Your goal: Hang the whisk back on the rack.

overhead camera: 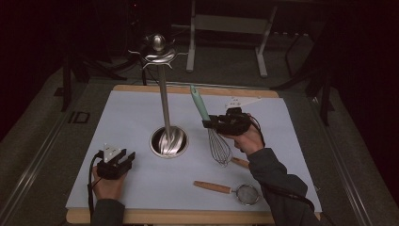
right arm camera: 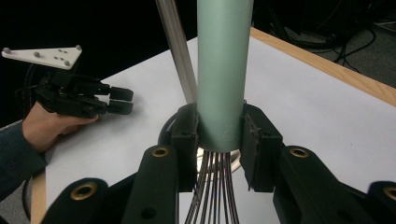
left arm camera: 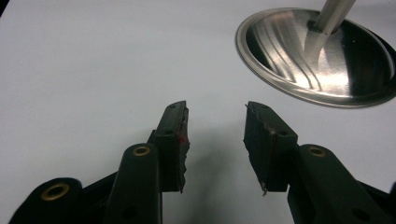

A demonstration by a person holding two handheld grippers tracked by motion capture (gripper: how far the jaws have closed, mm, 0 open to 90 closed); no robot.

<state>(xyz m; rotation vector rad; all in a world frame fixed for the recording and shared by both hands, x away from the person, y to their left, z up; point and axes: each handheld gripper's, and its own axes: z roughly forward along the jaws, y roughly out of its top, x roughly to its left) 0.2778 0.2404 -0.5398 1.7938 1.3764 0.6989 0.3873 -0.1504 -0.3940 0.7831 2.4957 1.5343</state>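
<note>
A whisk with a teal handle (overhead camera: 199, 103) (right arm camera: 224, 70) and a wire head (overhead camera: 219, 147) hangs tilted above the white mat, its wires pointing down. My right gripper (overhead camera: 207, 124) (right arm camera: 219, 126) is shut on the lower end of the handle, just above the wires. A metal utensil stand has a round base (overhead camera: 168, 141) (left arm camera: 317, 56), a thin pole (overhead camera: 163, 99) (right arm camera: 177, 51) and hooks at the top (overhead camera: 158, 52). It stands just left of the whisk. My left gripper (overhead camera: 128, 157) (left arm camera: 215, 109) (right arm camera: 120, 100) rests low at the mat's left, open and holding nothing, its tips toward the base.
A small strainer (overhead camera: 247, 194) with a wooden handle lies near the mat's front edge, right of centre. Another wooden handle (overhead camera: 240, 162) pokes out beside the right forearm. The white mat (overhead camera: 131, 113) covers a wooden tabletop. Dark frames and stands lie beyond the far edge.
</note>
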